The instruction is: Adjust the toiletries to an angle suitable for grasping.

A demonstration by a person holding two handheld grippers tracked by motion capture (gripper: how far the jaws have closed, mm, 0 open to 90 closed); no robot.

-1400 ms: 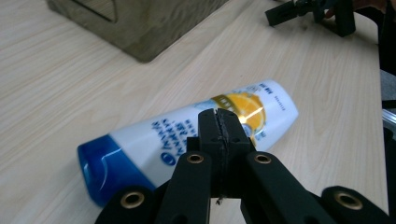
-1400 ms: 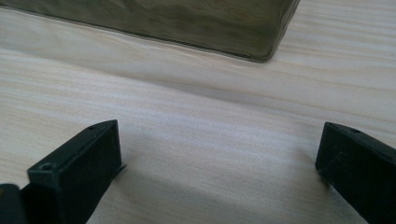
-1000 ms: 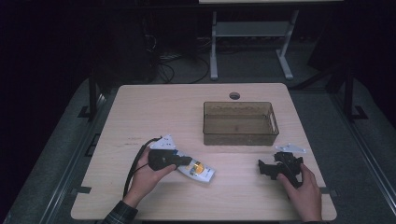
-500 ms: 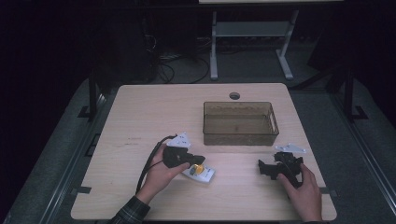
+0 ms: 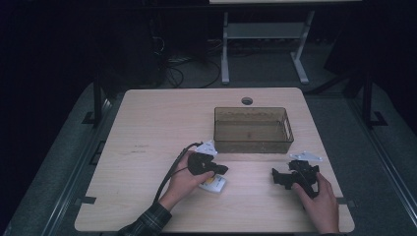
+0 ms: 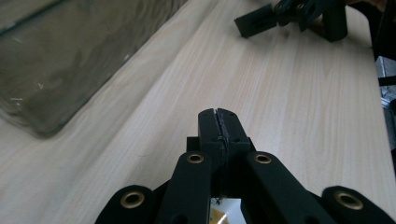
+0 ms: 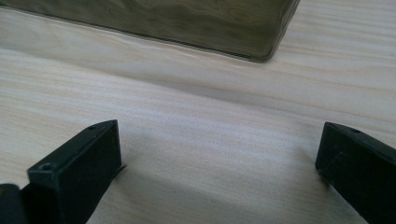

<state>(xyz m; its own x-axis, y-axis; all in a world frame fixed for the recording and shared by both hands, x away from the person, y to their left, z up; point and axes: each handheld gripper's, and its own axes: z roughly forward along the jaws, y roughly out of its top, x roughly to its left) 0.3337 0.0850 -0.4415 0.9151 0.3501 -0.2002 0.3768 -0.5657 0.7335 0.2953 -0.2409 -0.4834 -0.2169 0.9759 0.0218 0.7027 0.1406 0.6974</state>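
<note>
Wood table [image 5: 147, 147], bin [image 5: 253, 129] looks empty. Left gripper [image 6: 218, 122] pressed together, nothing pinched, above white-yellow pack [image 5: 213, 184]. Right gripper [image 7: 219, 149] spread. Nothing binned yet, guessing.

A dim lab: bare wooden table [image 5: 147, 128], cables [image 5: 189, 69] on floor, metal stand legs [image 5: 300, 64].
</note>
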